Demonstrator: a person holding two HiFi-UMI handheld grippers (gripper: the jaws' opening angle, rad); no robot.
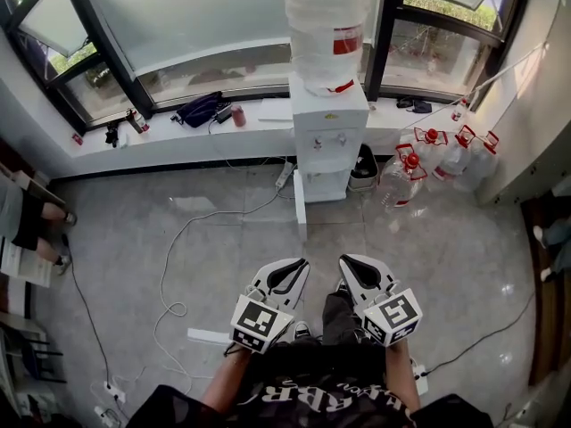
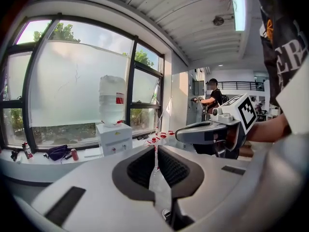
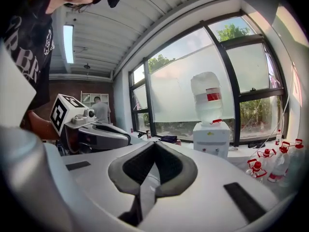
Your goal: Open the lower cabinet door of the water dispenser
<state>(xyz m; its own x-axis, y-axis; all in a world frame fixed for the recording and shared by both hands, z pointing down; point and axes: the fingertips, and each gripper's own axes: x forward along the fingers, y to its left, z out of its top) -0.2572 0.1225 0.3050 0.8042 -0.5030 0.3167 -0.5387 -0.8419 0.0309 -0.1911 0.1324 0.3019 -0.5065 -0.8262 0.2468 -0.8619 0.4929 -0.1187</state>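
Far left: a seated person's legs [image 1: 31,221] at the edge of the grey floor. Along the far window sill [image 1: 169,134] lies a black bag [image 1: 201,109], with a red can [image 1: 238,115] just right of it. A white cable [image 1: 174,257] loops over the floor toward the near side, and a white power strip [image 1: 209,335] lies close by the left gripper. The left gripper [image 1: 287,273] is near and points at the far wall. Its jaws are narrow, only a thin slit between the pads, with nothing in it. The right gripper [image 1: 359,271] is just beside it, jaws fully together and empty. Both are well apart from the water dispenser [image 1: 328,123], which stands against the sill at far centre with a clear bottle [image 1: 324,25], red-labelled, upright on top. The lower cabinet door [image 1: 300,205] appears swung out toward the near side at the dispenser's left edge, seen edge-on. The cabinet's inside is hard to read from here. Right of the dispenser, clear water jugs [image 1: 453,157] with red caps cluster on the floor.
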